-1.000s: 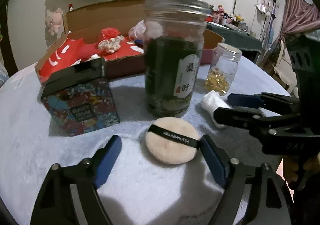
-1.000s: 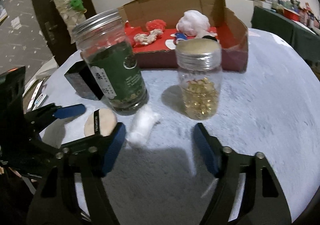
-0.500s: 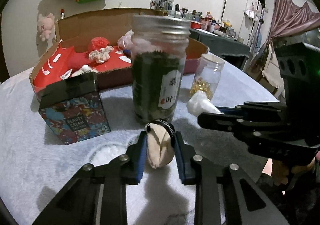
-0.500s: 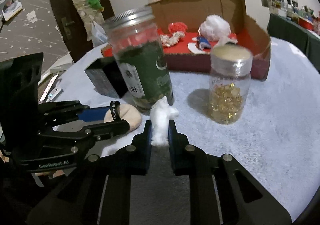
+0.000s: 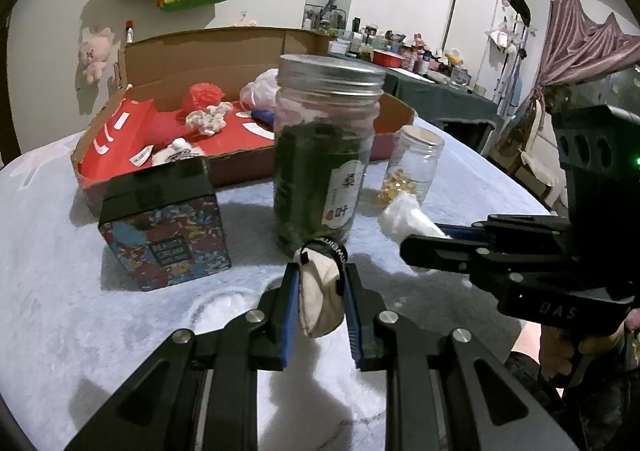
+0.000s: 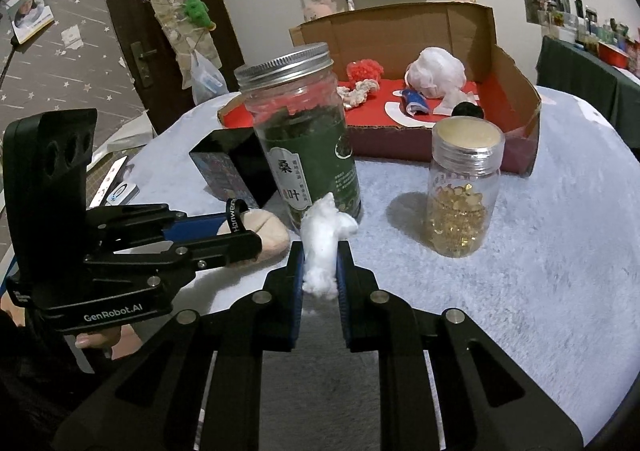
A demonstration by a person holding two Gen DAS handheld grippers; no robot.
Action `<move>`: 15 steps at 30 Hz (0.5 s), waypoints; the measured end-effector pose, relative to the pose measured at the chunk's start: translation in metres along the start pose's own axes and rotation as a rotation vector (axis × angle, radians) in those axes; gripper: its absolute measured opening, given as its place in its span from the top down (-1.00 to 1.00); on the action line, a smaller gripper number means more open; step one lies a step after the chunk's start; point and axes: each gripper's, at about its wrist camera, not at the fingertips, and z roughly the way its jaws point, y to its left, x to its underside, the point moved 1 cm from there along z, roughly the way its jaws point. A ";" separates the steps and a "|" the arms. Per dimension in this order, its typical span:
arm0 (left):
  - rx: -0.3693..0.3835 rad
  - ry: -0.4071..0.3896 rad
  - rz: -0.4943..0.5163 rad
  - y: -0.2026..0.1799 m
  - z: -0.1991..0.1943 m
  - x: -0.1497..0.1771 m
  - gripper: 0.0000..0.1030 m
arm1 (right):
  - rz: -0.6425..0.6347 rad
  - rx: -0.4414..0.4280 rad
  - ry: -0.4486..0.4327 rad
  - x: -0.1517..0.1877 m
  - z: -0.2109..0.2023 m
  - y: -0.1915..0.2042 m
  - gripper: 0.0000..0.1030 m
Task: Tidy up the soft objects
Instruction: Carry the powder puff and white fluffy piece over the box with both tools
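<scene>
Both of your grippers have just closed their jaws: left gripper [image 5: 320, 291] squeezes the powder puff [image 5: 322, 297], right gripper [image 6: 320, 271] pinches the cotton wad [image 6: 322, 247], both just before the green jar [image 6: 304, 139], ready for the cardboard box [image 6: 516, 91].

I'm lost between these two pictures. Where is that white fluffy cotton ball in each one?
Left wrist view: the cotton ball sits right of centre, pinched at the tip of the right gripper coming in from the right edge.
Right wrist view: it is at centre, squeezed between that gripper's own blue pads.
Shared landmark: the tall jar of dark leaves, just behind it in both.
</scene>
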 end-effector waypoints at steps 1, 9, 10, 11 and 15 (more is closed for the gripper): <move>0.000 -0.001 -0.003 0.002 0.000 0.000 0.57 | 0.001 0.001 0.000 0.001 0.000 -0.001 0.72; -0.017 -0.014 -0.034 0.019 -0.008 0.004 0.57 | 0.017 0.013 0.006 0.005 -0.002 -0.007 0.72; -0.022 -0.017 -0.039 0.022 -0.010 0.005 0.57 | 0.019 0.015 0.008 0.005 -0.003 -0.009 0.72; -0.026 -0.019 -0.044 0.025 -0.012 0.006 0.57 | 0.021 0.018 0.009 0.006 -0.004 -0.010 0.72; -0.053 -0.026 -0.069 0.038 -0.019 0.009 0.57 | 0.029 0.032 0.012 0.009 -0.007 -0.015 0.72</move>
